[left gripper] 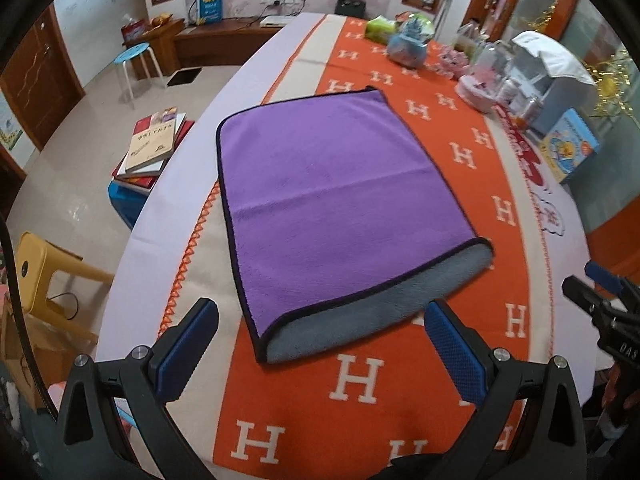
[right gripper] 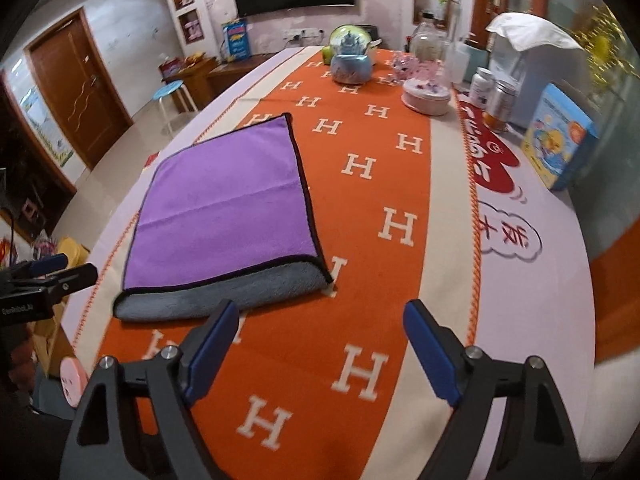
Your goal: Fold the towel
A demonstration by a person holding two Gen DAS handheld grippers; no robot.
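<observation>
A purple towel (left gripper: 336,200) with a dark hem lies folded once on the orange H-patterned tablecloth (left gripper: 360,392). Its grey underside (left gripper: 372,312) sticks out along the near edge. My left gripper (left gripper: 320,344) is open and empty, just short of that near edge. In the right wrist view the towel (right gripper: 224,208) lies left of centre with the grey strip (right gripper: 224,292) toward me. My right gripper (right gripper: 320,344) is open and empty, near the towel's near right corner. The left gripper also shows at the left edge of the right wrist view (right gripper: 44,276).
At the table's far right stand a snow globe (right gripper: 352,56), a pink round box (right gripper: 426,98), jars (right gripper: 500,100), a blue picture box (right gripper: 560,136) and a white appliance (right gripper: 528,52). Left of the table are stacked books (left gripper: 154,144), a blue stool (left gripper: 132,56) and a yellow stool (left gripper: 44,272).
</observation>
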